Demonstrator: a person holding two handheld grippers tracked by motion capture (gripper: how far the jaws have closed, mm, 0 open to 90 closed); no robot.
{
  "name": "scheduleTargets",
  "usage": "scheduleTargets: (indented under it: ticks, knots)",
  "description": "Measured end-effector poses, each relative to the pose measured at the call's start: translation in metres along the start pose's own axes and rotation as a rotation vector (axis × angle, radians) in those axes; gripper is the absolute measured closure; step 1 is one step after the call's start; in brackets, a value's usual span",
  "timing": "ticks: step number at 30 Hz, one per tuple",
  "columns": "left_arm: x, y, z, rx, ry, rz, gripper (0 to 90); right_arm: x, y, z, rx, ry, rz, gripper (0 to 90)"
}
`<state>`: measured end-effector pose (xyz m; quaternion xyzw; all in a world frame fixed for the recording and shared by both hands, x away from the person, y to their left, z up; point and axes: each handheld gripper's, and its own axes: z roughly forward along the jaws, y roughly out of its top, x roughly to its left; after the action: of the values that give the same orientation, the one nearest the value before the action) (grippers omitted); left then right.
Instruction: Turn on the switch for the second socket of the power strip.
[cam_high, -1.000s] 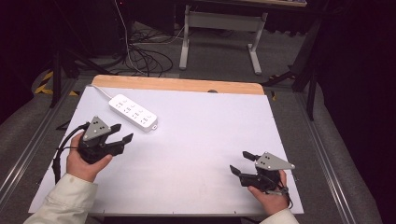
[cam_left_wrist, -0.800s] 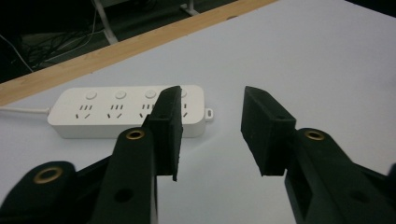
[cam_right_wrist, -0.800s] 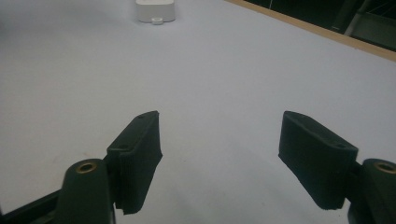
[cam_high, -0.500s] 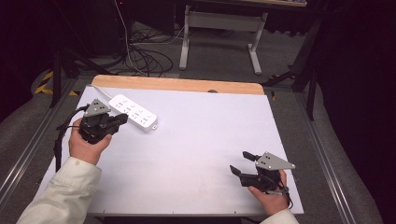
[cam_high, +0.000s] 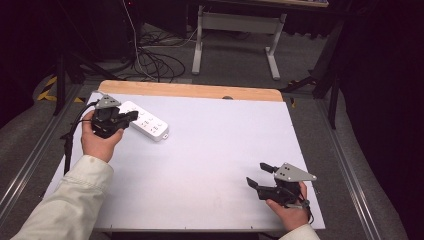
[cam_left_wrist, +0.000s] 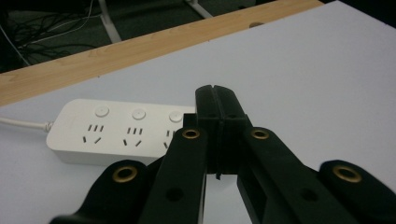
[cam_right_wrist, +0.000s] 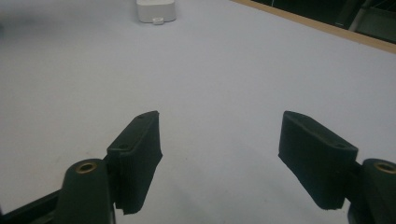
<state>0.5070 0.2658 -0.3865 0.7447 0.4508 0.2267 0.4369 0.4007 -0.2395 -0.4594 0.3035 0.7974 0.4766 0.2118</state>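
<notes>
The right gripper (cam_right_wrist: 219, 158) hangs over the bare white table (cam_right_wrist: 224, 70), jaws wide apart with nothing between them. A power strip's (cam_right_wrist: 155, 10) end sits at eleven o'clock.

White power strip (cam_high: 144, 120), black tongs (cam_high: 131, 116), pale, perhaps lavender-white table (cam_high: 220, 150)

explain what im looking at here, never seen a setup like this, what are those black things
A person sits at a white table holding a hand-held gripper in each hand: black two-jaw tools. The high view looks down from above; the other two pictures come from cameras riding on each tool. The left hand-held gripper has its jaws shut on nothing, tips close to a white power strip lying near the far left corner. The right hand-held gripper rests near the front edge, jaws open and empty.
</notes>
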Motion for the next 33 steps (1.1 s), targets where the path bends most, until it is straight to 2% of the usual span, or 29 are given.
scheduleTargets:
  ticks: [1, 5, 13, 18, 21, 25, 33]
  knots:
    - [0.001, 0.000, 0.002, -0.008, 0.000, -0.012, 90.0, 0.000, 0.000, 0.000, 0.000, 0.000, 0.000, 30.3]
    - [0.007, 0.002, 0.010, -0.005, 0.014, -0.007, 90.0, 0.000, 0.000, 0.000, 0.000, 0.002, -0.002, 30.3]
    - [0.018, 0.000, 0.029, -0.049, 0.036, -0.039, 90.0, 0.001, 0.000, 0.000, 0.001, 0.009, -0.004, 30.3]
    - [0.026, -0.002, 0.038, -0.071, 0.047, -0.045, 90.0, 0.001, 0.000, 0.000, 0.000, 0.012, -0.006, 30.3]
    - [0.029, -0.004, 0.044, -0.067, 0.064, -0.047, 90.0, 0.000, -0.001, 0.000, 0.001, 0.014, -0.006, 30.3]
    - [0.032, -0.006, 0.053, -0.059, 0.091, -0.012, 90.0, 0.000, -0.001, 0.000, 0.002, 0.014, -0.005, 30.4]
    - [0.038, -0.012, 0.070, -0.029, 0.098, -0.041, 90.0, 0.000, -0.001, 0.001, 0.001, 0.021, -0.008, 30.4]
